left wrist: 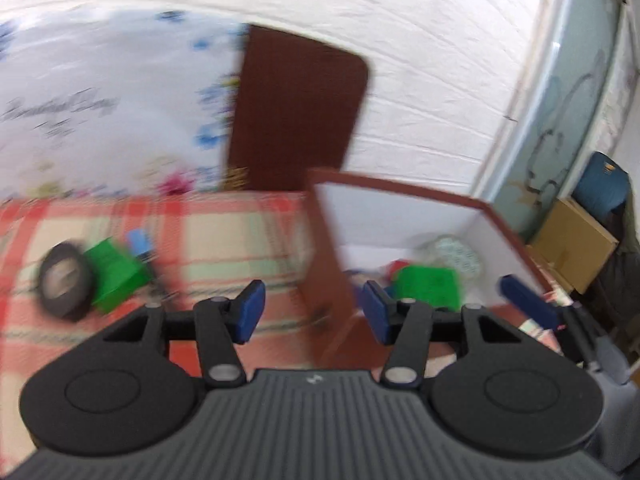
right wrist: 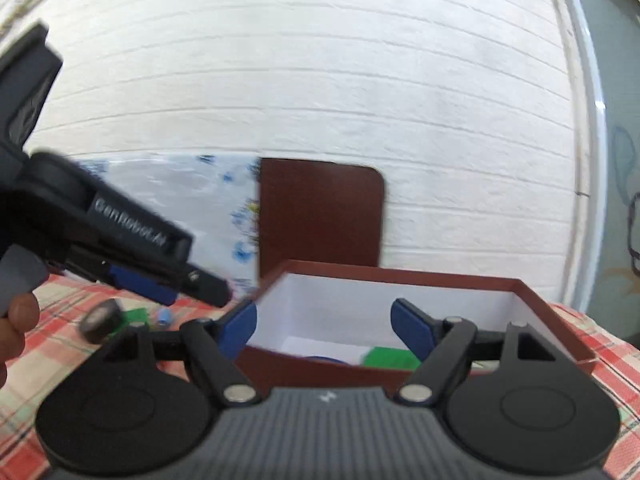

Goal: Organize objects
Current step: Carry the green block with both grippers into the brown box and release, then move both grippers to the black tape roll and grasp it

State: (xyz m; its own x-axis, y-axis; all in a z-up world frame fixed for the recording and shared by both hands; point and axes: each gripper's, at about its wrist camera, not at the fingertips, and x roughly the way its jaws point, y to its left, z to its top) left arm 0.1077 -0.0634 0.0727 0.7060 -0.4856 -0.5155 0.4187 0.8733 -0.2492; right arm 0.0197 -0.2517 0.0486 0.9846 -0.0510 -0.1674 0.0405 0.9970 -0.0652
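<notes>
We hold both grippers above the checked cloth [left wrist: 224,236]. The left gripper [left wrist: 314,312] and the right gripper [right wrist: 324,330] are open and empty. The box [right wrist: 400,276] stands near the cloth's right edge, a green block [left wrist: 430,286] inside; another block [left wrist: 116,276] and a tape roll [left wrist: 64,284] lie toward the left edge.

The left wrist camera is looking forward and somewhat down over its own jaws, close above the counter [left wrist: 224,236], with the box [left wrist: 400,216] just ahead to the right. The right wrist camera is facing nearly level over its jaws, near the box [right wrist: 400,280], toward the wall [right wrist: 320,80]. Both views are sharing the box, the checked counter, the brown board [left wrist: 296,112] at the far wall and the tape roll [right wrist: 100,320] at left.
</notes>
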